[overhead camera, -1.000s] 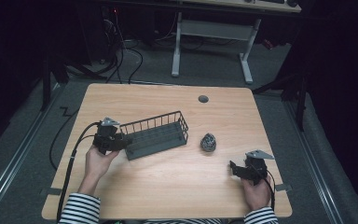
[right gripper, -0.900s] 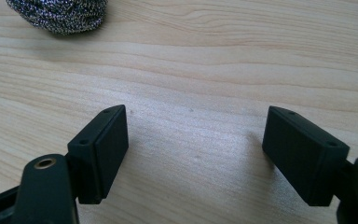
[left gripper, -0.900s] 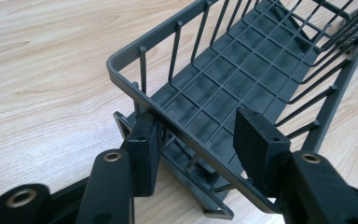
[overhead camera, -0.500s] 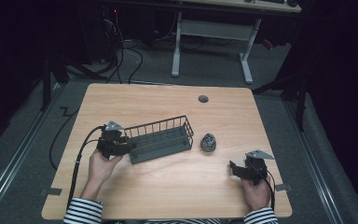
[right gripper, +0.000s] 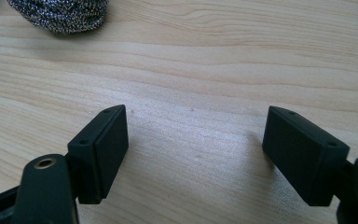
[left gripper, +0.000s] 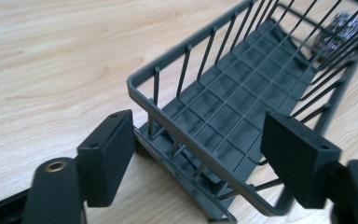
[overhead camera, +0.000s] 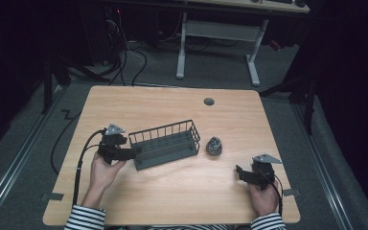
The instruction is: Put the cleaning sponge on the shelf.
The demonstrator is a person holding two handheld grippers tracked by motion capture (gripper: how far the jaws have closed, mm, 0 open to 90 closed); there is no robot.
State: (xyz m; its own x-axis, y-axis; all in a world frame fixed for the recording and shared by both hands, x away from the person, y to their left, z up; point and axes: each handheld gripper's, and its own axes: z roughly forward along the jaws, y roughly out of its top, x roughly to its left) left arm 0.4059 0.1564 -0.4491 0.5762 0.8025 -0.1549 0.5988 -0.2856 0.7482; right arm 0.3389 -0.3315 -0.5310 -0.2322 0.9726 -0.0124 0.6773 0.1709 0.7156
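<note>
Left gripper [left gripper: 198, 154] wide open around wire basket [left gripper: 242, 116] end.

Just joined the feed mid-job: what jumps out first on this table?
A dark wire basket sits left of centre, and the left hand-held gripper has its jaws open around the basket's near end. A small metal scouring ball lies just right of the basket, while the right hand-held gripper waits open near the front right.

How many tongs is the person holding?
2. The left tongs sit open around the wire basket's near end. The right tongs are open over bare table, near the person's right hand.
</note>
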